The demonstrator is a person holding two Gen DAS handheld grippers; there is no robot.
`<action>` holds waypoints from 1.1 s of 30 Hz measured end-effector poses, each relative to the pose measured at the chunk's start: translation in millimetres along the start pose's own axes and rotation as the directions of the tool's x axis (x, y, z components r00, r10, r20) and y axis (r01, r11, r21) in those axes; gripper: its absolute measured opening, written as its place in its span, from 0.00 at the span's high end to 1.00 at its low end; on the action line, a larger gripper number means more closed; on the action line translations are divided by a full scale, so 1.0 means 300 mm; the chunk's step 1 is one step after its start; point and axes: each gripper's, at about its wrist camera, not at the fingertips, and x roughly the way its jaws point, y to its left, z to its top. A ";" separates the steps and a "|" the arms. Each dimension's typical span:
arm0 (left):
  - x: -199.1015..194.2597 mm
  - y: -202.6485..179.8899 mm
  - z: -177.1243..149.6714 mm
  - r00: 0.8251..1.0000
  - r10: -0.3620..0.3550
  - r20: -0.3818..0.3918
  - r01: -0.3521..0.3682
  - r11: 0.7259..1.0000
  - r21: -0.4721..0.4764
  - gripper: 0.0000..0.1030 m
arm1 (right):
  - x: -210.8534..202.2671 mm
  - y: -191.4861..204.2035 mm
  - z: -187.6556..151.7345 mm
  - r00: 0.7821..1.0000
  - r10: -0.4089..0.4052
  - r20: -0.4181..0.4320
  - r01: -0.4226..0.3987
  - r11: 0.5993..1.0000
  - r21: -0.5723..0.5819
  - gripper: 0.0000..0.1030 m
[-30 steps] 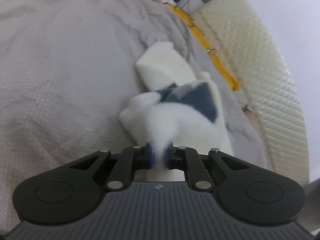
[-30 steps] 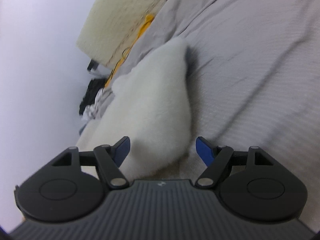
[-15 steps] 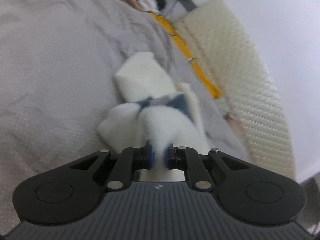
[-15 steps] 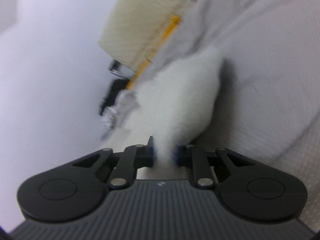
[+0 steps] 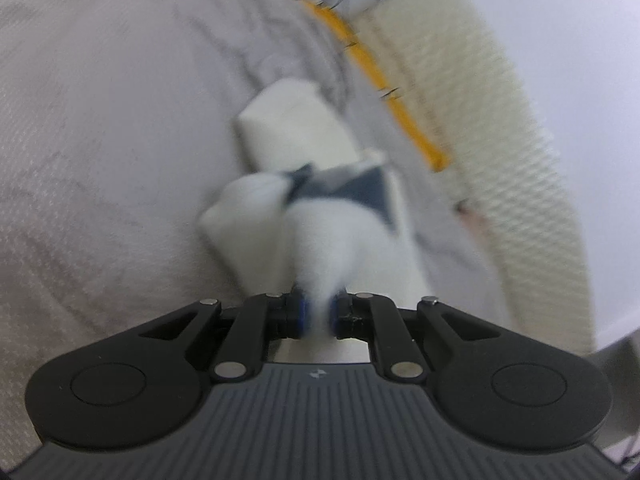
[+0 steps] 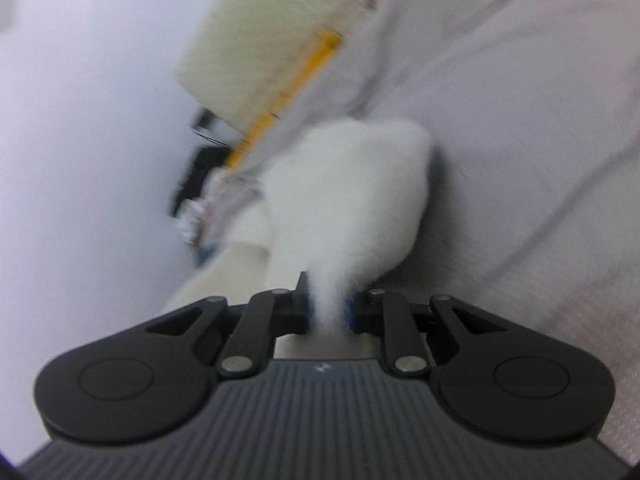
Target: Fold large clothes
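1. The left gripper (image 5: 318,314), at lower centre of its view, pinches a bunch of the white fleece garment (image 5: 304,216).
2. The right gripper (image 6: 329,312) likewise clamps white fleece (image 6: 352,200).
3. The garment lies mid-frame on the grey bedcover (image 5: 100,140); its dark blue patch (image 5: 360,194) shows.
4. A cream quilted mattress (image 5: 480,120) stands at the upper right.

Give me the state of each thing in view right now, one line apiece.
left gripper: shut on the fleece garment.
right gripper: shut on the fleece garment.
white fleece garment: bunched, pinched at two spots, dark patch showing, partly resting on the bed.
grey bedspread: spread out, wrinkled.
cream quilted pad: leaning at the bed's edge against the wall.
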 end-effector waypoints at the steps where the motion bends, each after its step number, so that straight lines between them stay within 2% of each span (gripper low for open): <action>1: 0.022 0.011 0.001 1.000 0.010 -0.013 -0.010 1.000 -0.018 0.88 | 0.028 -0.023 -0.011 1.000 -0.026 -0.016 0.026 1.000 0.006 0.80; 4: 0.071 0.030 0.000 0.998 0.065 -0.008 -0.065 0.998 -0.005 0.87 | 0.103 -0.076 -0.041 0.996 -0.070 -0.061 0.073 0.996 0.050 0.78; 7: 0.103 0.028 0.002 0.996 0.086 -0.012 -0.085 0.996 0.023 0.87 | 0.121 -0.096 -0.068 0.995 -0.074 -0.065 0.078 0.995 0.058 0.76; 8: 0.104 0.028 0.000 0.996 0.090 -0.018 -0.089 0.995 0.033 0.83 | 0.118 -0.099 -0.071 0.996 -0.069 -0.060 0.073 0.995 0.066 0.76; 10: 0.099 0.040 -0.002 0.995 0.078 -0.056 -0.076 0.997 0.026 0.67 | 0.106 -0.104 -0.075 0.996 -0.064 -0.057 0.068 0.994 0.081 0.74; 12: 0.096 0.064 -0.013 0.994 0.043 -0.098 -0.044 0.999 -0.009 0.37 | 0.093 -0.104 -0.081 0.997 -0.059 -0.051 0.063 0.993 0.096 0.70; 14: 0.086 0.075 -0.041 0.992 0.029 -0.125 -0.033 0.999 -0.033 0.31 | 0.074 -0.105 -0.087 0.997 -0.056 -0.050 0.061 0.992 0.107 0.49; 16: 0.075 0.085 -0.064 0.988 0.030 -0.150 -0.036 0.999 -0.041 0.28 | 0.046 -0.115 -0.102 0.997 -0.050 -0.056 0.056 0.992 0.114 0.43; 23: 0.113 0.118 -0.159 0.961 0.013 -0.275 -0.039 0.995 -0.091 0.26 | 0.045 -0.119 -0.157 0.993 -0.041 -0.112 0.056 0.990 0.131 0.43; 26: 0.133 0.094 -0.176 0.958 0.007 -0.285 -0.023 0.998 -0.053 0.26 | 0.059 -0.123 -0.179 0.992 -0.038 -0.119 0.053 0.991 0.123 0.43; 29: 0.138 0.059 -0.191 0.963 -0.011 -0.268 0.007 1.000 -0.017 0.28 | 0.067 -0.123 -0.173 0.993 0.009 -0.121 0.007 0.991 0.130 0.42; 31: 0.154 0.044 -0.199 0.960 -0.028 -0.278 0.029 1.000 -0.001 0.28 | 0.065 -0.135 -0.163 0.992 0.059 -0.111 -0.041 0.987 0.157 0.43; 33: 0.172 0.044 -0.203 0.958 -0.038 -0.283 0.038 0.999 -0.007 0.28 | 0.062 -0.139 -0.152 0.987 0.137 -0.085 -0.119 0.975 0.188 0.43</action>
